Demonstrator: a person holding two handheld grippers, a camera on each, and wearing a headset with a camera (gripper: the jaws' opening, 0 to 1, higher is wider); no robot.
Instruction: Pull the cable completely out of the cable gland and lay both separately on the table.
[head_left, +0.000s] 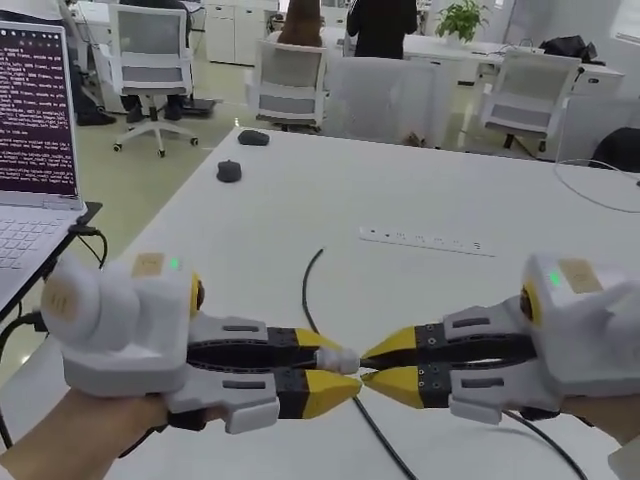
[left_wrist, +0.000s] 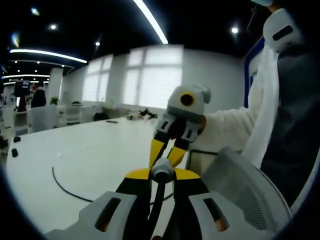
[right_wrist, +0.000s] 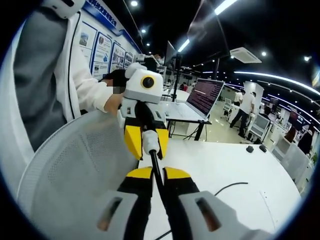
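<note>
head view: shows the left gripper clamped on the white cable gland, tip to tip with the right gripper, both held just above the table. reads as the pull itself, not yet done, with gland and cable joined. hard to tell from here what the right jaws pinch. loses the black cable behind the grippers, then picks up a black line below them that runs off the bottom edge

left gripper view: puts the cable gland in the left gripper, with the cable trailing back down between those jaws and cut off at the bottom, so cannot judge the length left to draw through. hides the gland's far mouth behind the right gripper

right gripper view: settles it, with the right gripper pinched tight on the cable just beside the cable gland, itself held opposite in the left gripper

next, probably: calls for a firm hold on the gland and a straight draw of the right gripper away along the cable's line, likely with fresh grips close to the gland, then laying the two down well apart
</note>
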